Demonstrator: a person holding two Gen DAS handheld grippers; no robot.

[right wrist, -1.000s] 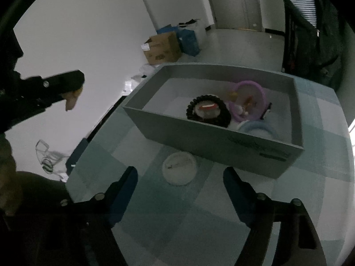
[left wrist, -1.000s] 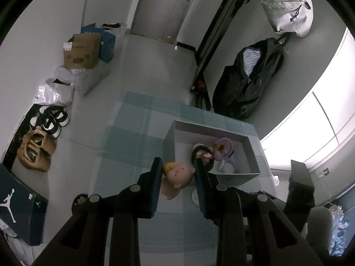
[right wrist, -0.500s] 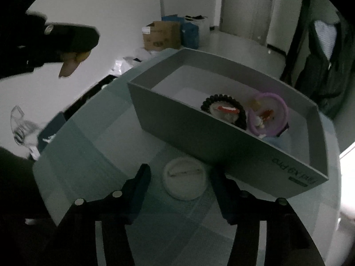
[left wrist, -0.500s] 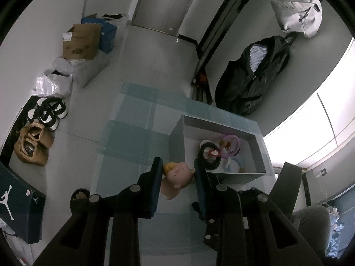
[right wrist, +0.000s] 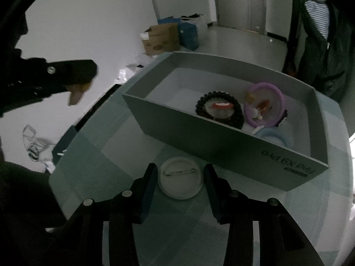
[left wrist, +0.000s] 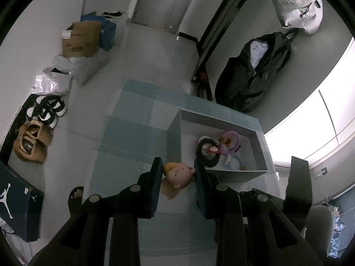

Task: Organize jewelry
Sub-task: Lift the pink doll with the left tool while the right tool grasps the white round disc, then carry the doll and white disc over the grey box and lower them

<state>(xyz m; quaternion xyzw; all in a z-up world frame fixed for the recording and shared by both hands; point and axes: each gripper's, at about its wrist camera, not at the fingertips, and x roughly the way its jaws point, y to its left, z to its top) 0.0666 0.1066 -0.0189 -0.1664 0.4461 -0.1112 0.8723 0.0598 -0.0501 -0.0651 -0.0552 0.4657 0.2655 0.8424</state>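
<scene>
My left gripper (left wrist: 178,169) is shut on a small doll-head charm (left wrist: 177,176) and holds it high above the table, beside the near left corner of the grey box (left wrist: 221,173). It also shows in the right wrist view (right wrist: 77,84). The grey box (right wrist: 221,139) holds a black beaded bracelet (right wrist: 218,110), a purple ring bracelet (right wrist: 265,105) and a pale blue ring (right wrist: 275,135). My right gripper (right wrist: 180,173) is open, low over the table, its fingers on either side of a white round pin badge (right wrist: 180,180) lying face down.
The box stands on a table with a teal checked cloth (left wrist: 137,133). On the floor at the left are shoes (left wrist: 44,110), a cardboard box (left wrist: 81,38) and a dark shoebox (left wrist: 17,208). A dark jacket (left wrist: 253,75) hangs at the back right.
My right gripper has moved down and forward until its fingers straddle the white badge, and they have narrowed. My left gripper has risen slightly, still holding the doll head.
</scene>
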